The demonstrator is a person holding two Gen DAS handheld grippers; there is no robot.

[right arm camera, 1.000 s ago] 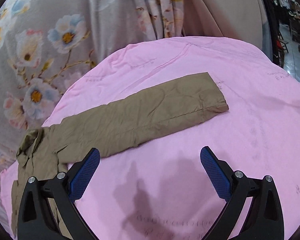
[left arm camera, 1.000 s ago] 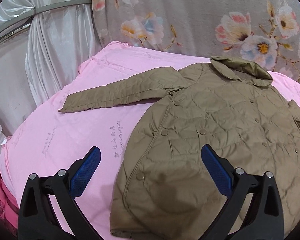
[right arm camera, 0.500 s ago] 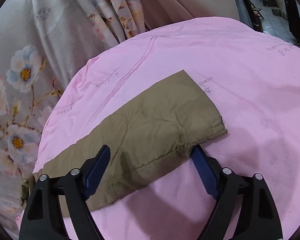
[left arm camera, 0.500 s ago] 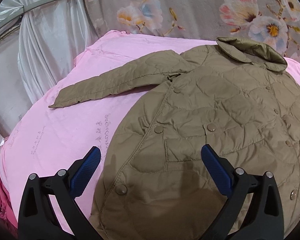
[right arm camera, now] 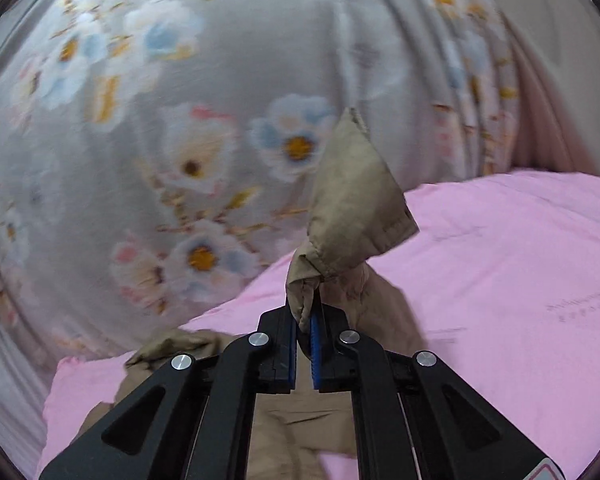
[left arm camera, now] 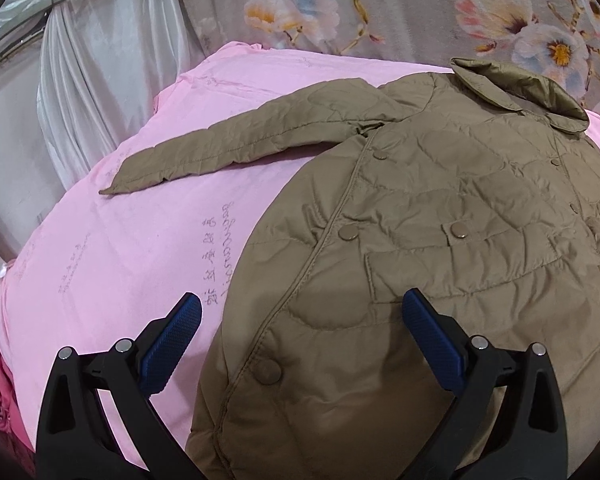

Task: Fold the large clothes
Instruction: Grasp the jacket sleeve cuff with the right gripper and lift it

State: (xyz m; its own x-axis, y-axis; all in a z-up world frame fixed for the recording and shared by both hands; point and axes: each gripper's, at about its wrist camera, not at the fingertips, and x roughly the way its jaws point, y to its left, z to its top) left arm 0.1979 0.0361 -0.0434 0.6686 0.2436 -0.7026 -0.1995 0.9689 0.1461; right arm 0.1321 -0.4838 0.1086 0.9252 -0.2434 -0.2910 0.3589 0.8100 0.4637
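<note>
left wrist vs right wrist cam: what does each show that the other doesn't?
Left wrist only: the open left gripper over the jacket's buttoned front, its collar, one sleeve lying flat, and a white curtain.

Right wrist only: the right gripper shut on the other sleeve's cuff, raised off the bed.

Both: the tan jacket, the pink sheet, and the floral cloth behind.

Left wrist view looks steeply down, close over the jacket (left arm camera: pixel 440 240); right faces nearly level; both share it.
</note>
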